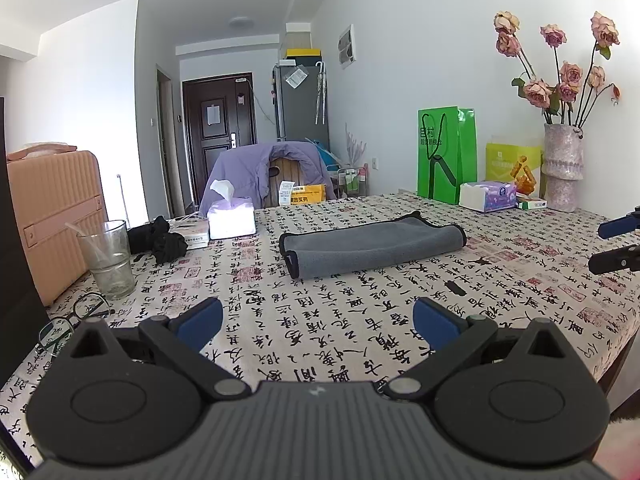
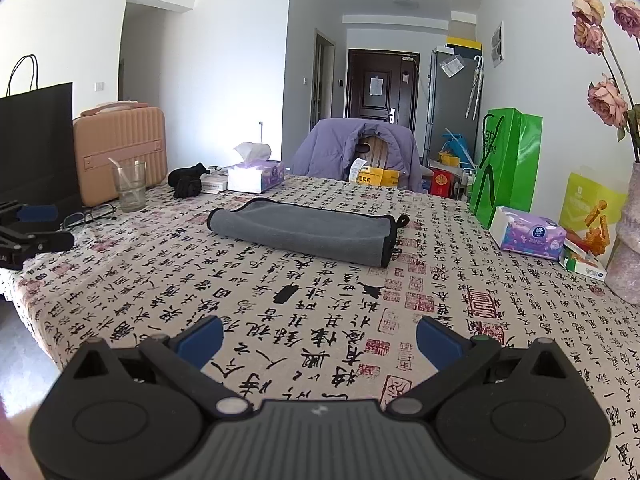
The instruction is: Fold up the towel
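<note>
At far left, by the table edge: black-framed eyeglasses, then a clear drinking glass with a straw inside, standing just in front of a ribbed peach-coloured suitcase. Behind the glass, a bundle of black cloth, beside it a white-and-purple tissue box with a tissue sticking up. Mid-table, on the cream calligraphy-print tablecloth: the grey folded towel with black trim, lying flat as a long narrow strip, well apart from both tools. Nearest the left camera, left gripper, blue-padded fingers spread wide, nothing between them, above bare cloth. Likewise right gripper, released, fingers wide apart, holding nothing. Further right along the wall: a bright green paper bag, a flat purple tissue pack, and a speckled pink vase of dried roses.
</note>
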Motion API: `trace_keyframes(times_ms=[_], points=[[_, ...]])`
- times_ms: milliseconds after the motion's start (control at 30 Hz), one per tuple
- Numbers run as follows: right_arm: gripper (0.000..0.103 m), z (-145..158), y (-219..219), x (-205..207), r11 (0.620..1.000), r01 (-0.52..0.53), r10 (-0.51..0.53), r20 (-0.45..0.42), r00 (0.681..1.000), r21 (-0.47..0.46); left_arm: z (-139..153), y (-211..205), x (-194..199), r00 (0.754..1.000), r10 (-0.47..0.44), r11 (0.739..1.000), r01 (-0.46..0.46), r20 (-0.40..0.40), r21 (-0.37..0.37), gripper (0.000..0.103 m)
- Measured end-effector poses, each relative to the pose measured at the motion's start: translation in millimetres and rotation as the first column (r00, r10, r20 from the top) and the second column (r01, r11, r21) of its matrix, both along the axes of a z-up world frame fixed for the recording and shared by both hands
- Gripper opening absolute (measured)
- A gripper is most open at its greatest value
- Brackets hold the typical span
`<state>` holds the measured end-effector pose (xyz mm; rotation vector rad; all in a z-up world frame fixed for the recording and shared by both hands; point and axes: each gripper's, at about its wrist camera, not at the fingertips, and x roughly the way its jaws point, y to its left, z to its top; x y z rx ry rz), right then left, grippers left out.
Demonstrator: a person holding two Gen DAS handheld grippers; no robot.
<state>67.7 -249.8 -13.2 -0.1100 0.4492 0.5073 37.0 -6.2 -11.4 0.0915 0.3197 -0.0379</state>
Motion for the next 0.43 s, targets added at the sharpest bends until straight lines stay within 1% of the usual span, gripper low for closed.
trace_keyframes(times_ms=[433], points=[[0.103,-2.7,1.6,-0.1,1.0,-0.005,0.005,-0.006,1.0,0.001,-1.2,0.4,-1.4,1.0,-0.013,1.0,0.013,-0.009,-0.007,0.103]])
